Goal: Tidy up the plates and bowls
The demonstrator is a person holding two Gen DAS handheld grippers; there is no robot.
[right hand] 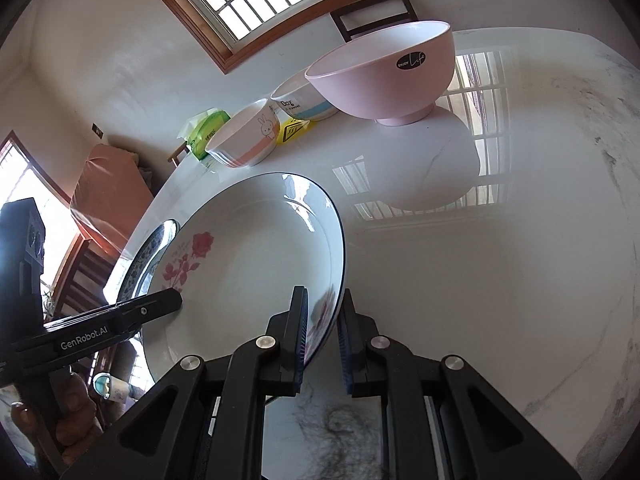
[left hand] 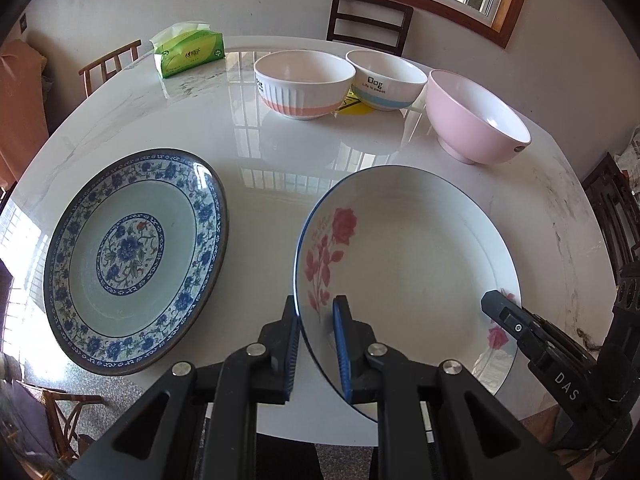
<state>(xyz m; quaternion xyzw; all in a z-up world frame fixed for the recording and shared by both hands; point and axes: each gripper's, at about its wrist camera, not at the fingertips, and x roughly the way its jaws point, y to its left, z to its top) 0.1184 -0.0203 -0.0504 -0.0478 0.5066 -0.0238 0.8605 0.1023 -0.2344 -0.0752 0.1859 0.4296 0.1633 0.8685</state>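
Observation:
A white plate with red roses (left hand: 404, 248) is held by two grippers at opposite rims. My left gripper (left hand: 316, 304) is shut on its left rim, and my right gripper (left hand: 502, 310) grips the right rim. The right wrist view shows the right gripper (right hand: 324, 296) shut on the white plate (right hand: 256, 264), with the left gripper (right hand: 172, 300) at the far rim. A blue floral plate (left hand: 136, 260) lies on the table to the left, its edge (right hand: 152, 248) peeking out behind the white plate. At the back stand a pink-banded ribbed bowl (left hand: 304, 84), a blue-banded bowl (left hand: 386, 80) and a pink bowl (left hand: 476, 120).
A green tissue pack (left hand: 188, 50) sits at the back left of the white marble table (left hand: 260, 148). A yellow sticker (left hand: 354, 109) lies between the bowls. Dark chairs (left hand: 368, 16) stand round the table. A hand (right hand: 68, 412) holds the left gripper's handle.

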